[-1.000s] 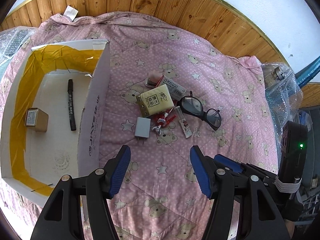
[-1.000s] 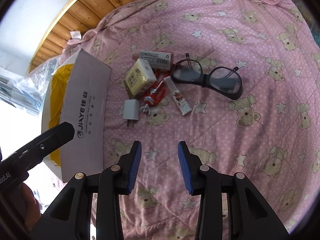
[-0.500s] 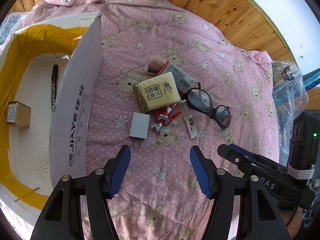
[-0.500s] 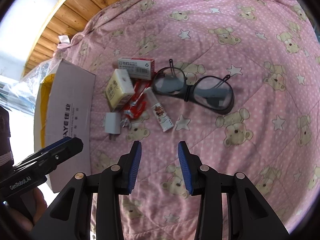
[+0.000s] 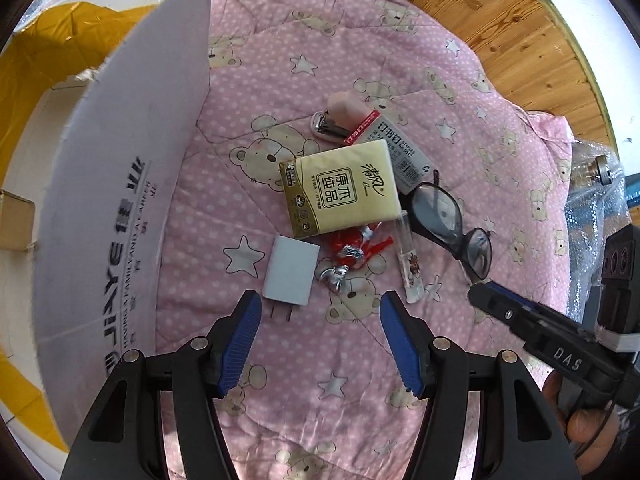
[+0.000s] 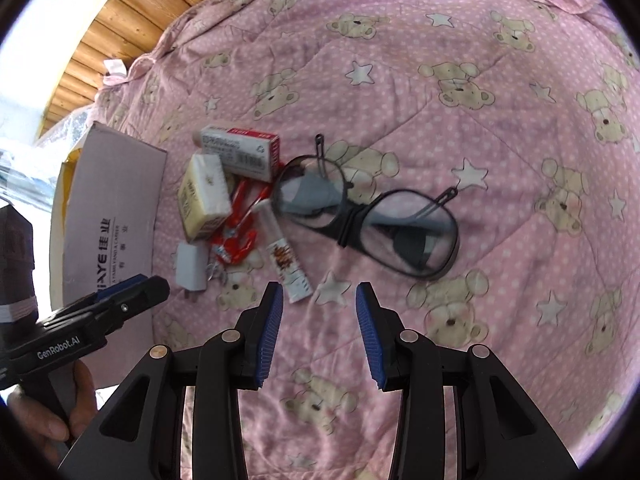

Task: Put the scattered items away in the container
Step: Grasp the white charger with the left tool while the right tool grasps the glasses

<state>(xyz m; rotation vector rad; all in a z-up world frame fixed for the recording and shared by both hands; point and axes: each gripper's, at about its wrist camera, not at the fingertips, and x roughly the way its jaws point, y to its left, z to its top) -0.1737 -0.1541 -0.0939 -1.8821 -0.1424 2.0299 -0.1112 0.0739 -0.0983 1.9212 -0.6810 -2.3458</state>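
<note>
both grippers have dropped closer to the heap over the last second, so the items now fill more of each view; i read that as the approach to a first pick from this heap.

left gripper (image 5: 320, 340) hangs with its jaws spread and empty, the white charger (image 5: 291, 272) just ahead at 11 o'clock of them. right gripper (image 6: 318, 334) has jaws spread too, holding nothing, the small tube (image 6: 288, 268) just off its left pad and the glasses (image 6: 368, 216) at 1 o'clock.

tissue pack (image 5: 340, 188), staple box (image 5: 396, 148) and red wrappers (image 5: 356, 246) lie touching on the pink quilt (image 5: 460, 80).

the cardboard box (image 5: 120, 200) stands at 9 o'clock of the heap; a small brown carton (image 5: 14, 220) shows inside it, the rest of its floor hidden by the near wall.
</note>
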